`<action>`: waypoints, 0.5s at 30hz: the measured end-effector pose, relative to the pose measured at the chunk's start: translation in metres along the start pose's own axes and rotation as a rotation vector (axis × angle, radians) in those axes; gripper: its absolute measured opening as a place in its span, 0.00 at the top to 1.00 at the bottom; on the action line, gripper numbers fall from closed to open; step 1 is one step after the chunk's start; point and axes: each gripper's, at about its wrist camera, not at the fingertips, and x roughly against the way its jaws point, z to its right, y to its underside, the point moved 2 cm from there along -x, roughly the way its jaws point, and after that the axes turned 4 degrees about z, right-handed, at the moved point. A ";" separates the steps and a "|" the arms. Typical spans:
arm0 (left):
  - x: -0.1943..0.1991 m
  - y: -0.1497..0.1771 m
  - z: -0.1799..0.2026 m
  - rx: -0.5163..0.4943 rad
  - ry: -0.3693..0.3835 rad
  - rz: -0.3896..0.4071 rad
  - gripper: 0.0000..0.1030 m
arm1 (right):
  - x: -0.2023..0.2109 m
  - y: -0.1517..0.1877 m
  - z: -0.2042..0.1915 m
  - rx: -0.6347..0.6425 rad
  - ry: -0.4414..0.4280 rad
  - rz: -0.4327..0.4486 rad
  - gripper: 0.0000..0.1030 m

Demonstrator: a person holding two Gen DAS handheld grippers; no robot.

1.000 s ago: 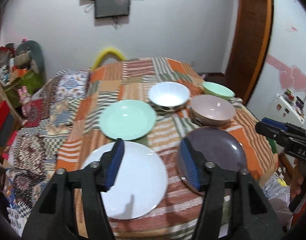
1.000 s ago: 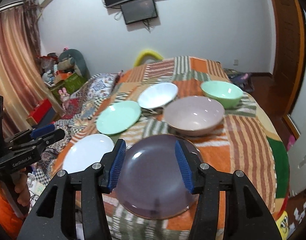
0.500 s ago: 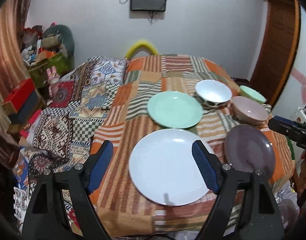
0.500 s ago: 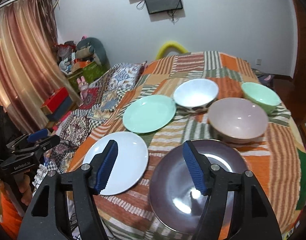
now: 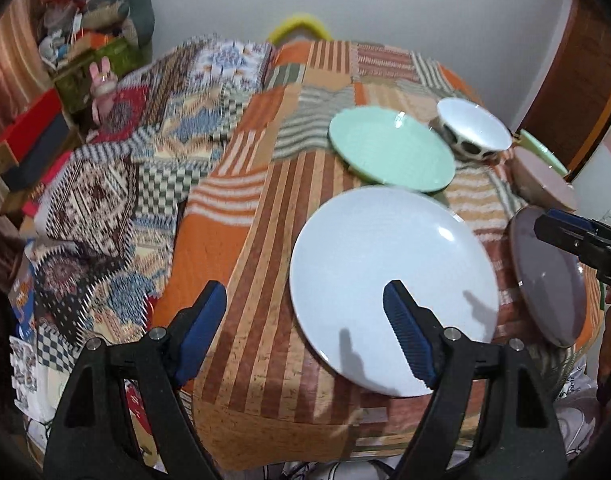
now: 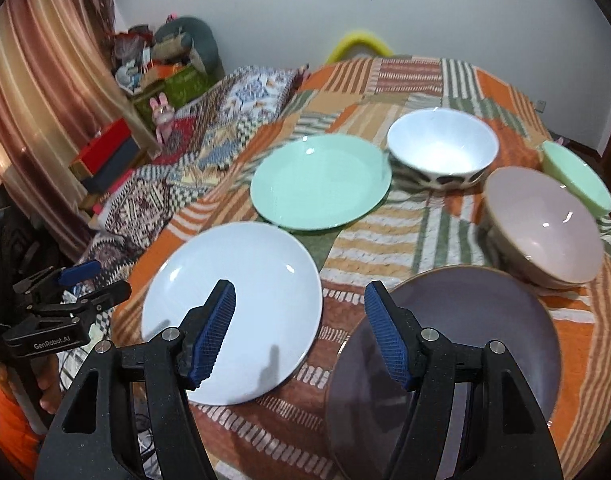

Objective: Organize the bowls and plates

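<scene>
A white plate (image 5: 389, 264) (image 6: 241, 300), a mint green plate (image 5: 389, 148) (image 6: 321, 180) and a dark purple plate (image 5: 549, 276) (image 6: 457, 336) lie on the patchwork tablecloth. Behind them stand a white bowl (image 5: 473, 128) (image 6: 441, 148), a pink bowl (image 5: 541, 180) (image 6: 541, 220) and a mint green bowl (image 6: 573, 176). My left gripper (image 5: 305, 332) is open and empty above the table's near edge, left of the white plate. My right gripper (image 6: 299, 332) is open and empty above the gap between the white and purple plates.
The table (image 5: 233, 216) drops off at the front and left. A patterned blanket (image 5: 105, 184) lies over furniture to the left. Boxes and toys (image 6: 145, 80) pile up by the curtain. The left gripper also shows in the right wrist view (image 6: 57, 308).
Both grippers have opened wider and shifted left. The left one now hangs left of the white plate; the right one has moved from over the purple plate toward the white plate.
</scene>
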 end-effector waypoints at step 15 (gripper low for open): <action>-0.054 0.014 -0.018 0.054 0.067 -0.124 0.51 | -0.050 0.007 0.007 0.040 0.052 -0.139 0.57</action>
